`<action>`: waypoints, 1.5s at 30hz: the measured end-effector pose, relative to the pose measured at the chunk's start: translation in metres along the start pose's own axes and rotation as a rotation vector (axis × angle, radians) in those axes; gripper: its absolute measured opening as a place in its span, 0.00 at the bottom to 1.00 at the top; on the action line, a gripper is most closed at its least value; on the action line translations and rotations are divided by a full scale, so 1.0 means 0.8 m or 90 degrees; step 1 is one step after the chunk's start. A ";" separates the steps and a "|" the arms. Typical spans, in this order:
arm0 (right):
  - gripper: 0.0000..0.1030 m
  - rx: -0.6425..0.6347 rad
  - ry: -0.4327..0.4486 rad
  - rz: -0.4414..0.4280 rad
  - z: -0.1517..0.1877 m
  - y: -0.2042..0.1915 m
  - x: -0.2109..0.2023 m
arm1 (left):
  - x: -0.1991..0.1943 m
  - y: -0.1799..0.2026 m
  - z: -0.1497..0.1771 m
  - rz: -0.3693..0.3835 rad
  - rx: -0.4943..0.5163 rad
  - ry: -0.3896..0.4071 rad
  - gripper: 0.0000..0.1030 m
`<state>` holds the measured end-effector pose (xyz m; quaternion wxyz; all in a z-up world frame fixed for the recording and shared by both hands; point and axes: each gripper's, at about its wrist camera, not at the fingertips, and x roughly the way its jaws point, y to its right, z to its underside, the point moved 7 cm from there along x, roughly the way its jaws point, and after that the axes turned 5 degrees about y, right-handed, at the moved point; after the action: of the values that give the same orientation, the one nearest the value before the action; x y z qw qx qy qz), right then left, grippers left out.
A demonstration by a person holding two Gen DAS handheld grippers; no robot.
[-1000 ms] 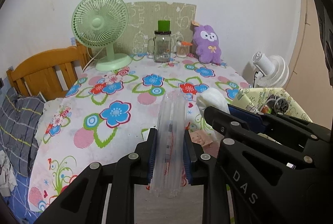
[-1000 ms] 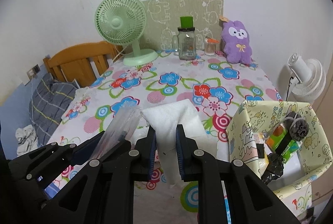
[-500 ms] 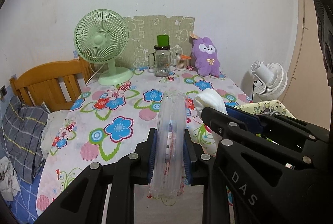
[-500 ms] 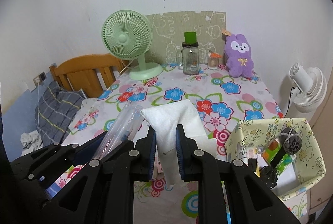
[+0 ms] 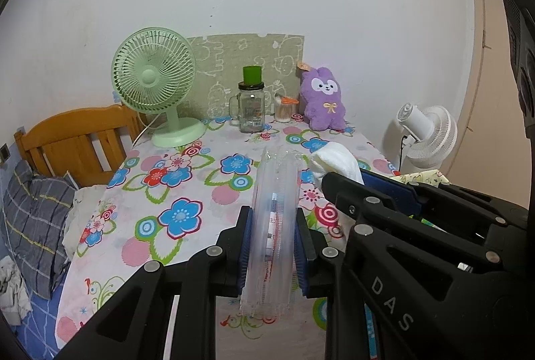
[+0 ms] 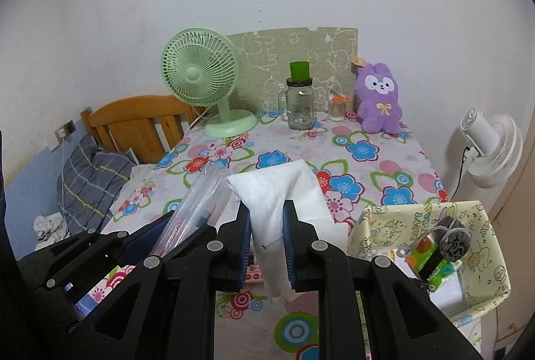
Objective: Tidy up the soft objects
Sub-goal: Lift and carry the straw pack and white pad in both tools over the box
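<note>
My left gripper (image 5: pixel 271 246) is shut on a clear air-cushion plastic sleeve (image 5: pixel 276 226) with something slim inside, held upright above the flowered tablecloth (image 5: pixel 187 179). My right gripper (image 6: pixel 266 244) is shut on a folded white cloth (image 6: pixel 277 193), which hangs below the pads. Each gripper shows in the other's view: the right one (image 5: pixel 337 189) with the cloth (image 5: pixel 336 161) just right of the sleeve, the left one (image 6: pixel 187 226) with the sleeve (image 6: pixel 197 203) just left of the cloth. Both held things are off the table.
At the table's far side stand a green fan (image 5: pixel 155 86), a glass jar with a green lid (image 5: pixel 251 102), a small cup (image 5: pixel 283 109) and a purple plush (image 5: pixel 323 102). A patterned fabric bin (image 6: pixel 431 246) with items sits right. A white fan (image 6: pixel 491 146) stands beyond; a wooden headboard (image 6: pixel 133 122) at left.
Both grippers have risen with the sleeve and the cloth still clamped, so the table looks lower and farther. The grips themselves have not changed.
</note>
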<state>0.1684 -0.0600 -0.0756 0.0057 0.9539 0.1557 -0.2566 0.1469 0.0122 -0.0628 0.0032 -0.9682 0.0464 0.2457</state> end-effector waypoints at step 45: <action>0.20 0.050 0.039 0.107 0.005 0.144 -0.058 | 0.020 0.148 -0.015 0.101 0.067 0.019 0.21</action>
<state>0.1625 -0.1834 -0.0641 -0.0149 0.9706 0.0647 -0.2315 0.1558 -0.1073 -0.0577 0.0341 -0.9636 0.1355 0.2281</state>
